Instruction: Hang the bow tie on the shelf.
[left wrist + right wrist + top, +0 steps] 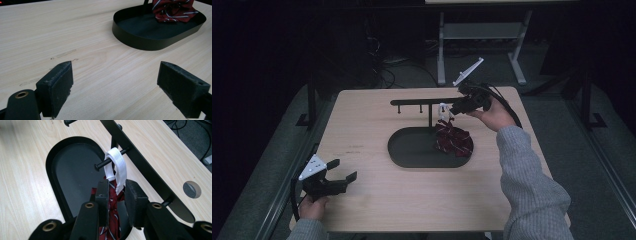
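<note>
Two grippers work at a wooden table. The right gripper is nearly closed around the white strap of a red striped bow tie; whether it pinches is unclear. The strap loops over a peg on a black rack, the bow sagging into the tray. The tie looks light, soft and floppy; the strap seems the best hold. The left gripper hovers wide open, empty, near the table's front edge.

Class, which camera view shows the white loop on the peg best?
The right gripper view: the white loop hangs large and sharp over the peg. In the high view it is a tiny white speck.
</note>
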`<state>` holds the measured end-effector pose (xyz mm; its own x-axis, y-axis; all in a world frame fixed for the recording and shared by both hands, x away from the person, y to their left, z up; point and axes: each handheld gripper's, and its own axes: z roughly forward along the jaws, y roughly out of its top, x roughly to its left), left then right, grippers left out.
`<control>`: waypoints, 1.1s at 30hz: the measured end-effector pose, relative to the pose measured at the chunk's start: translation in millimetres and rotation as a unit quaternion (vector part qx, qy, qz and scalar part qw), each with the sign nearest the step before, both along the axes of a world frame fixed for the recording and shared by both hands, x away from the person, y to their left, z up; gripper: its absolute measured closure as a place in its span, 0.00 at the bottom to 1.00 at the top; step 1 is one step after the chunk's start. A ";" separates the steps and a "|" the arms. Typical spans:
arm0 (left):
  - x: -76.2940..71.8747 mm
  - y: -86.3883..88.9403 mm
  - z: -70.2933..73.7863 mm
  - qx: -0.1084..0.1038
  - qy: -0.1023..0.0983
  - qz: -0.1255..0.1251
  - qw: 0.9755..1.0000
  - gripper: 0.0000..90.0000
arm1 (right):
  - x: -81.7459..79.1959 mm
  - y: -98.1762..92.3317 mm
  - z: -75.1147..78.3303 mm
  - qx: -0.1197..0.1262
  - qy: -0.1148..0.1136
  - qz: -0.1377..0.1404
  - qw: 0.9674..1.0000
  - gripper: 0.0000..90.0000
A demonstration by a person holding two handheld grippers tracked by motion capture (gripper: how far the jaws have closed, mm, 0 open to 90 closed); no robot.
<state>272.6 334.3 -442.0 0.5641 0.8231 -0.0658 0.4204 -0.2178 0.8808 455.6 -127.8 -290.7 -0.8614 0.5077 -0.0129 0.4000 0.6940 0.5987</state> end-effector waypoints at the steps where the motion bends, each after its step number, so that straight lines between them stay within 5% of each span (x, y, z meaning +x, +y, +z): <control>1: 0.0 0.0 0.0 0.000 -0.001 0.000 1.000 0.14 | -0.7 -0.5 0.3 0.001 0.000 0.000 1.000 0.80; 33: -0.7 0.1 0.3 0.002 -0.003 -0.001 1.000 0.14 | -21.6 -12.4 -6.3 0.019 0.008 0.020 1.000 0.69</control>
<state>271.9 334.4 -441.7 0.5653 0.8227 -0.0590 0.4155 -0.2222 0.8820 434.0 -140.2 -297.0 -0.8811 0.4725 0.0192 0.3817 0.6867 0.6186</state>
